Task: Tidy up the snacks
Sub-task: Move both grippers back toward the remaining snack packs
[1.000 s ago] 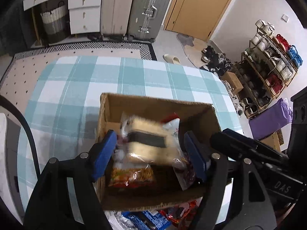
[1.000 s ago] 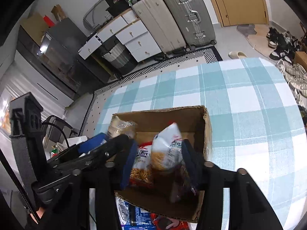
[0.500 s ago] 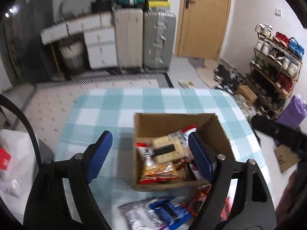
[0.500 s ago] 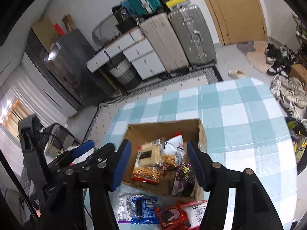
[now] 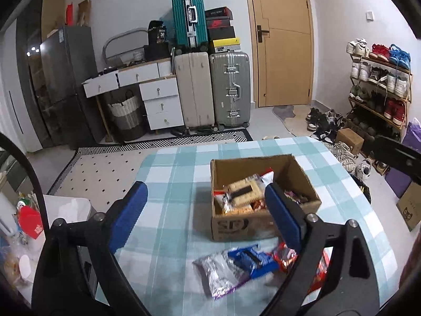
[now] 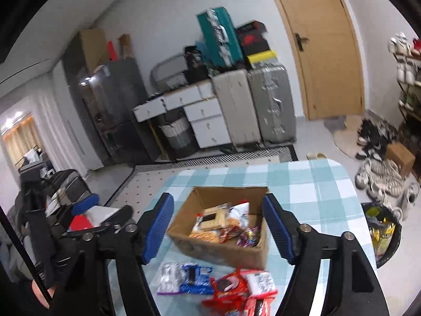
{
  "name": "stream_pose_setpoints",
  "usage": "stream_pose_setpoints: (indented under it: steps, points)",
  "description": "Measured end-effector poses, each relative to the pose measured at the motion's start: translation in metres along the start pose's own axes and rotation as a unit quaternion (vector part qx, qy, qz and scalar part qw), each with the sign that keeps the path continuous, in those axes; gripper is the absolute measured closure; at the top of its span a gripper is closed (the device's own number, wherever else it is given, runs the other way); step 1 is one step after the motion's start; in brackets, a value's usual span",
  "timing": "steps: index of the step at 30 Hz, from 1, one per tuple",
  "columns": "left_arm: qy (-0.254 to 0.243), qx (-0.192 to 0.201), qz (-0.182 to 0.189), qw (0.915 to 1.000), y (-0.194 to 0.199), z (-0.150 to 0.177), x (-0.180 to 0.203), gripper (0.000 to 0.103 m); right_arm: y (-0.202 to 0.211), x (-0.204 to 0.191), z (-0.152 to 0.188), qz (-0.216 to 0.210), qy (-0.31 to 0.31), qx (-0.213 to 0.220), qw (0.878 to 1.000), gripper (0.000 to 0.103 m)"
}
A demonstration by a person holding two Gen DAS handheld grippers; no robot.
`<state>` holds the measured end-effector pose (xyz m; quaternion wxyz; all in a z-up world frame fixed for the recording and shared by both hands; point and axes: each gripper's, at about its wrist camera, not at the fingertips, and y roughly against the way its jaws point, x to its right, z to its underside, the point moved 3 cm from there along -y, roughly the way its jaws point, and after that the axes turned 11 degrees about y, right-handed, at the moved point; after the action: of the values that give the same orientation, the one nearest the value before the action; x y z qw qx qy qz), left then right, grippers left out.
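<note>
An open cardboard box (image 5: 302,173) (image 6: 202,197) stands on the teal checked table (image 5: 179,173) (image 6: 315,184) with several snack packs inside, a pale cracker pack (image 5: 243,189) (image 6: 211,217) on top. In front of the box lie a blue and silver cookie pack (image 5: 236,263) (image 6: 184,276) and red packs (image 6: 236,292) (image 5: 286,256). My left gripper (image 5: 208,210) hangs above and short of the box, its jaws opening, nothing between them. My right gripper (image 6: 218,226) is likewise back from the box, jaws opening and empty. The left gripper's blue tip (image 6: 85,204) shows at left.
Suitcases (image 5: 210,89), a white drawer unit (image 5: 147,94) and a dark fridge (image 5: 60,87) line the far wall beside a wooden door (image 5: 281,39). A shoe rack (image 5: 379,79) stands at right. A black bin (image 6: 381,226) sits by the table's right edge.
Both grippers let go of their snack packs in the box, opened wider, and pulled back and up; the box now looks smaller and the loose packs in front have come into view.
</note>
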<state>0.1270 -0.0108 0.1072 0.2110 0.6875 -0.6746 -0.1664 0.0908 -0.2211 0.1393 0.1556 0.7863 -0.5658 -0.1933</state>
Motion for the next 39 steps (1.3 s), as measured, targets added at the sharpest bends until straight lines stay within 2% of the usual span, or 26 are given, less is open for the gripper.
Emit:
stream_pose_setpoints:
  steps: [3, 4, 7, 13, 16, 18, 21, 25, 28, 33, 36, 39]
  points:
    - [0.009, 0.01, -0.016, 0.9998, 0.019, 0.014, -0.004, 0.001, 0.027, -0.014, 0.018, -0.006, 0.008, 0.022, 1.0, 0.02]
    - [0.022, 0.015, -0.023, 0.9994, 0.026, 0.021, -0.007, 0.001, 0.038, -0.018, 0.027, 0.008, 0.012, 0.03, 0.999, 0.019]
    - [0.036, 0.009, -0.013, 0.9992, 0.035, 0.042, -0.008, 0.001, 0.052, -0.024, 0.048, 0.029, 0.016, 0.038, 0.999, 0.01]
    - [0.036, 0.015, -0.007, 0.9992, 0.048, 0.078, -0.009, 0.001, 0.064, -0.032, 0.094, 0.027, 0.014, 0.018, 0.999, 0.006]
    - [0.032, 0.008, -0.015, 0.9993, 0.047, 0.095, -0.009, 0.001, 0.065, -0.032, 0.117, 0.012, 0.003, 0.0, 1.0, 0.006]
    - [0.032, 0.002, -0.011, 0.9994, 0.045, 0.105, -0.009, 0.001, 0.067, -0.03, 0.132, 0.017, -0.004, -0.002, 1.0, 0.006]
    - [0.04, 0.004, 0.001, 0.9992, 0.044, 0.124, -0.012, 0.001, 0.061, -0.026, 0.149, 0.017, -0.01, -0.009, 1.0, 0.006]
    - [0.024, 0.031, -0.011, 0.9992, 0.039, 0.149, -0.019, 0.001, 0.044, -0.026, 0.178, 0.007, -0.002, -0.031, 0.999, 0.006]
    - [0.019, 0.026, -0.007, 0.9995, 0.025, 0.165, -0.024, 0.001, 0.025, -0.021, 0.203, 0.012, -0.008, -0.057, 0.998, 0.006]
    - [0.017, -0.007, 0.02, 0.9996, 0.005, 0.178, -0.026, 0.001, 0.011, -0.008, 0.207, 0.022, -0.022, -0.071, 0.997, 0.006]
    - [0.005, -0.003, 0.022, 0.9997, 0.004, 0.175, -0.026, 0.001, 0.004, -0.004, 0.211, 0.021, -0.025, -0.088, 0.996, 0.006]
    - [0.025, -0.021, 0.035, 0.9989, -0.001, 0.174, -0.031, 0.001, -0.001, -0.003, 0.211, 0.02, -0.017, -0.094, 0.995, 0.006]
